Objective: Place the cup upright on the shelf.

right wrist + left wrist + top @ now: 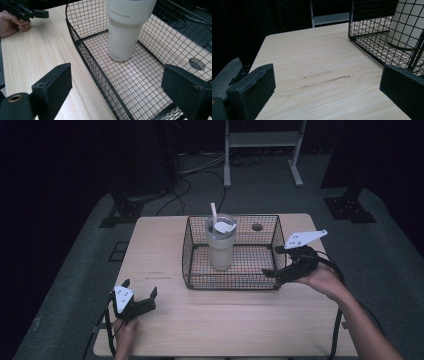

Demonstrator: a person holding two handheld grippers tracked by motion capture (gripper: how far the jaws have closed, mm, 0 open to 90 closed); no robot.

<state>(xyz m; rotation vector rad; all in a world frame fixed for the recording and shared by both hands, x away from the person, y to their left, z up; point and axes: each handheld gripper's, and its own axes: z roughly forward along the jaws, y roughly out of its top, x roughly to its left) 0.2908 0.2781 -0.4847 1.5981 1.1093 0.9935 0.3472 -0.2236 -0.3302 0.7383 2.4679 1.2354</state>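
— While I hold my right claw (pixel 278 261) still, what do you see?

— Its jaws are wide apart, with nothing between them. They sit at the right end wall of the black wire basket (pixel 192 270), one jaw on each side of it.

— And past the jaws?

— The tall white cup (pixel 220 249) stands upright inside the basket, ahead of that claw. A straw (pixel 214 212) pokes out of its lid.

— Where is my left claw (pixel 140 295)?

— Well apart from the basket, low over the wooden table (pixel 225 320), jaws wide and holding nothing. The basket's corner is ahead of it, near its right jaw.
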